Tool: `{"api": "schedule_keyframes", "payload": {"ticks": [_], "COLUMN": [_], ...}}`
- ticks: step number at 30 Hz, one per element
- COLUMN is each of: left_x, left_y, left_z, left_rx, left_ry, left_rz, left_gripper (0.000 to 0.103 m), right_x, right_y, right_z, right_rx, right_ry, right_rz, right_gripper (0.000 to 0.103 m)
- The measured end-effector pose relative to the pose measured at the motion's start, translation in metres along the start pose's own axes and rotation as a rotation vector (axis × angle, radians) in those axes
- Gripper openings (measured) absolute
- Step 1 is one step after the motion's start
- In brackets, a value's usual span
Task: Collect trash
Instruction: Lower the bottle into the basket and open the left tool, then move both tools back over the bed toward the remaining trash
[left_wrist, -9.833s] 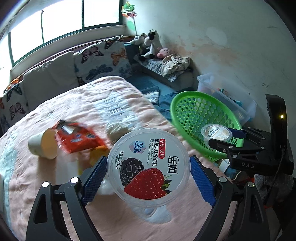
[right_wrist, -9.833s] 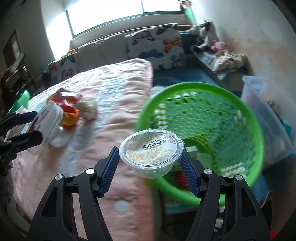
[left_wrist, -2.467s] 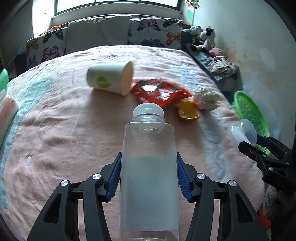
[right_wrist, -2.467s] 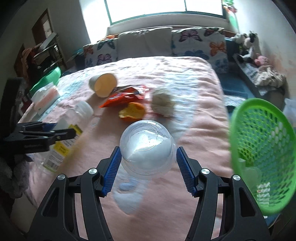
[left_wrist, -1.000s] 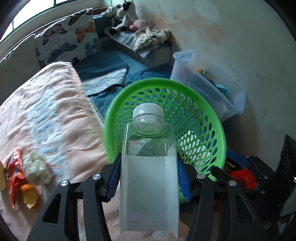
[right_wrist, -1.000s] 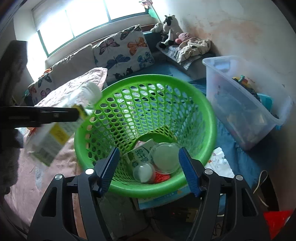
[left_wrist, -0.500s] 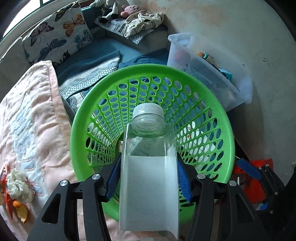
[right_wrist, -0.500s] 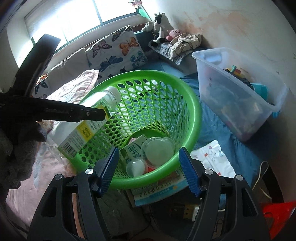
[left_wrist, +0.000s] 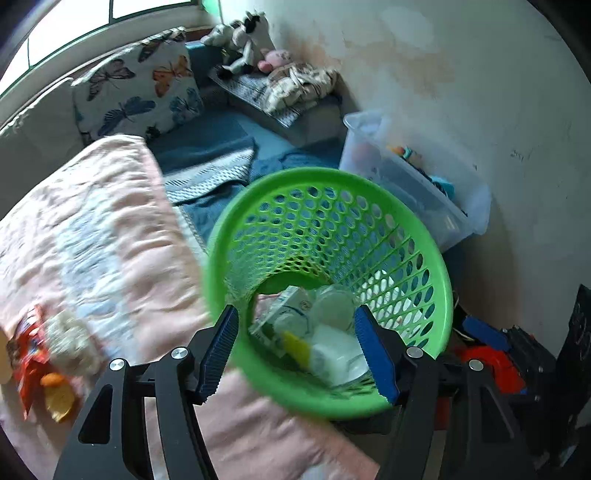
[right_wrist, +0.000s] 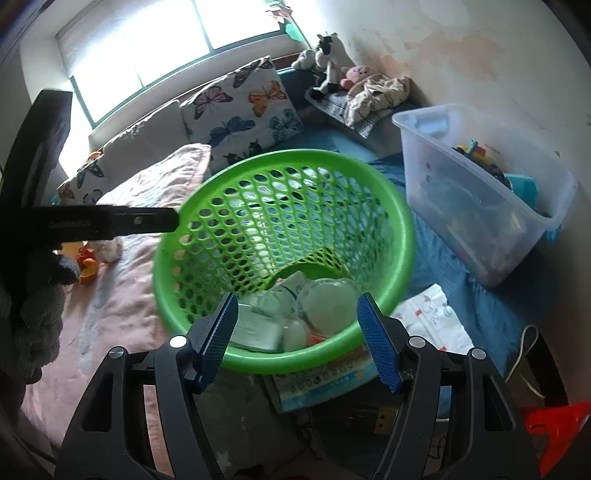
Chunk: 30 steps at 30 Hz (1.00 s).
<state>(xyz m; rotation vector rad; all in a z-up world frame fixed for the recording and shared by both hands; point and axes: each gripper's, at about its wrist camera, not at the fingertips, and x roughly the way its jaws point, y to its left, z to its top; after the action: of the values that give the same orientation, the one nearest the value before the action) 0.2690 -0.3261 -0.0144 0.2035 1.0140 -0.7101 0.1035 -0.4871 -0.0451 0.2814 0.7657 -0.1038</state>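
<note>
Both grippers sit over the green basket (left_wrist: 424, 236), which stands on the floor right against the bed edge. Left gripper (left_wrist: 301, 347): jaws opening, nothing between the pads, nothing held. Right gripper (right_wrist: 297, 334): jaws apart, empty.

Surroundings, left wrist view, clock positions from the basket:
- pink bedspread (left_wrist: 110, 236) from 7 to 10 o'clock, blurred
- leftover trash on it at 8 o'clock: red wrapper (left_wrist: 27, 347), crumpled white wad (left_wrist: 72, 339), orange scrap (left_wrist: 57, 391), all touching or just beside each other
- clear storage bin (left_wrist: 417, 188) at 2 o'clock, near the rim, against the wall
- butterfly pillow (left_wrist: 136, 96) at 11 o'clock, plush toys (left_wrist: 240, 33) at 12 o'clock

Right wrist view: the left gripper's finger (right_wrist: 110, 221) comes in from 9 o'clock, tip at the basket rim. A printed paper (right_wrist: 428, 314) lies on the floor at 4 o'clock, just beside the basket.

Basket mouth is unobstructed. Inside on the bottom: clear bottle (left_wrist: 332, 354) lying on its side, yellow label up, long axis roughly 10-to-4 o'clock; which end is the cap I cannot tell, blurred. Round clear lid (right_wrist: 328, 301) and a small carton (right_wrist: 291, 282) lie beside it.
</note>
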Motion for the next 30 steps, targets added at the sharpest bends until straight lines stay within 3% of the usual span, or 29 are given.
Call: {"api": "schedule_keyframes", "payload": {"ticks": [13, 30], "left_x": [-0.062, -0.115], "left_y": [0.076, 0.189], "left_z": [-0.062, -0.12], "left_rx": [-0.151, -0.365], "left_ry": [-0.068, -0.098], "left_rz": [0.079, 0.258], "left_gripper": [0.065, 0.065], "right_x": [-0.003, 0.039], "right_y": [0.065, 0.165], "right_z": [0.012, 0.025], "right_rx": [-0.11, -0.269], "right_ry": [-0.003, 0.067], "right_rz": [0.075, 0.219], "right_gripper": [0.07, 0.07]}}
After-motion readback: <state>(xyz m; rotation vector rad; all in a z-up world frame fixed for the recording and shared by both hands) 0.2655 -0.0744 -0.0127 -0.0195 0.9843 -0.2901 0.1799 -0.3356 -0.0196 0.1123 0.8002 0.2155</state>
